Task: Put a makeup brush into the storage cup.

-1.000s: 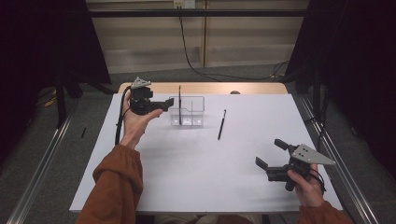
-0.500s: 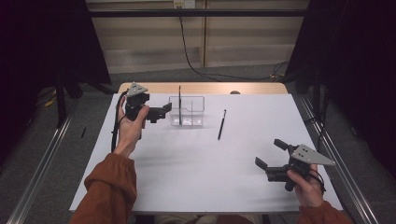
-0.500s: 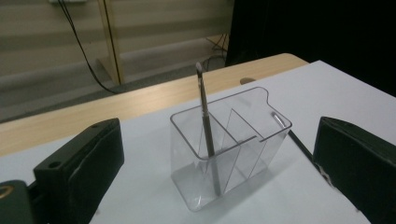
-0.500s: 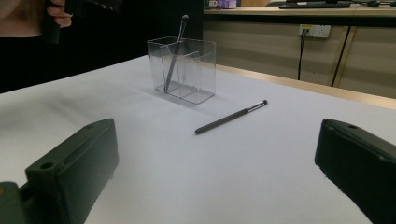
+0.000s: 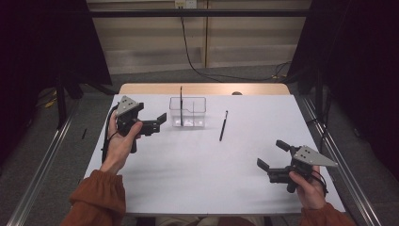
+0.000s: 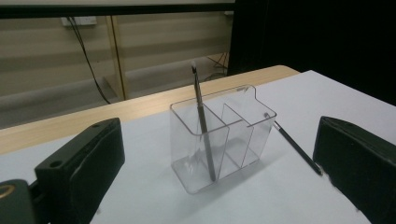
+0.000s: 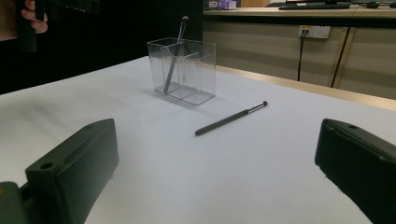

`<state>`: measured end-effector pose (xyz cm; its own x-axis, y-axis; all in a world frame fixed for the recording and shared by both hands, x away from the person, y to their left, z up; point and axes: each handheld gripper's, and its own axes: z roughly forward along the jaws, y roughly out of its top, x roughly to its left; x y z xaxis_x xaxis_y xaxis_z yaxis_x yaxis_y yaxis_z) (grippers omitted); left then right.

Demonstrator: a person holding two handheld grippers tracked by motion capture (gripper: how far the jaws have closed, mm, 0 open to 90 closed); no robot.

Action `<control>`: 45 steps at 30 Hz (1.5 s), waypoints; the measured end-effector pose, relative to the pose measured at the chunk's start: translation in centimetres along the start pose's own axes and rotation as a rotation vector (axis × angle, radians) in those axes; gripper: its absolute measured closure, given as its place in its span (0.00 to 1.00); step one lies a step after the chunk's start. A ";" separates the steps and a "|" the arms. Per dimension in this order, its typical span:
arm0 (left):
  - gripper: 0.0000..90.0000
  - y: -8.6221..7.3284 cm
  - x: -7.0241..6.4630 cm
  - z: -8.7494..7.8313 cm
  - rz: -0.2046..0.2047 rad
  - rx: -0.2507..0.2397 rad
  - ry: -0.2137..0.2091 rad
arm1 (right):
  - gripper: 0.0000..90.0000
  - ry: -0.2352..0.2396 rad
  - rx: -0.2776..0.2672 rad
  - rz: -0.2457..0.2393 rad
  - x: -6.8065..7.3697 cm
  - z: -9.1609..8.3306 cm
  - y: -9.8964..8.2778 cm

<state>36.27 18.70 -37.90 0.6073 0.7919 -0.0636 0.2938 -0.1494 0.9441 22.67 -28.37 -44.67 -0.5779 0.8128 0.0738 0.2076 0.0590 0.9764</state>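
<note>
Holding its jaws wide apart and empty, the left gripper (image 5: 160, 123) sits raised just left of the clear organizer (image 5: 187, 112), jaws pointing rightward at it; the left hand (image 5: 121, 141) wraps the handle from below, palm turned up, forearm in a rust-coloured sleeve (image 5: 96, 197) running in from the bottom left; the grey plate of the gripper faces up and away from the person.

Left gripper view: the organizer (image 6: 224, 135) stands between the two black jaws, farther off and untouched; one brush (image 6: 203, 126) stands in its near-left compartment, leaning slightly, bristle end up; a second brush (image 6: 293, 147) lies flat on the table (image 6: 280, 196) behind and beside the organizer.

The right gripper (image 5: 271, 157) is held low over the near right part of the table (image 5: 197, 169), jaws likewise spread and empty, pointing up and left; the right hand (image 5: 303, 184) grips the handle from the person's side, wrist nearly straight.

Right gripper view: the loose brush (image 7: 231, 119) lies between the jaws but well ahead of them, handle end nearer, bristle end toward the far edge; the organizer (image 7: 183, 70) stands beyond it, apart from it; the high view places the loose brush (image 5: 223, 125) just right of the organizer, well apart from both grippers.
</note>
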 end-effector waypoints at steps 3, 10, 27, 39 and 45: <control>0.02 -0.4 -0.3 -0.8 0.013 -0.001 0.008 | 0.00 -0.001 0.000 0.003 0.0 0.0 0.0; 0.02 -1.4 -0.6 -3.0 0.010 -0.043 -0.025 | 0.00 0.001 -0.001 0.001 0.1 0.0 0.0; 0.02 -3.8 -0.2 -7.1 0.011 -0.063 0.028 | 0.00 -0.002 -0.001 0.002 0.1 0.0 0.0; 0.02 -6.3 -0.7 -8.7 -0.011 -0.065 0.051 | 0.00 -0.005 0.000 -0.004 0.1 0.0 0.0; 0.02 -6.8 -0.6 -9.2 -0.032 -0.068 0.054 | 0.00 -0.005 -0.002 -0.004 0.2 0.2 0.0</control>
<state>27.08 24.67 -41.29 0.5571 0.8268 -0.0778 0.2600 -0.0847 0.9619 22.71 -28.14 -44.64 -0.5749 0.8153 0.0687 0.2038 0.0613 0.9771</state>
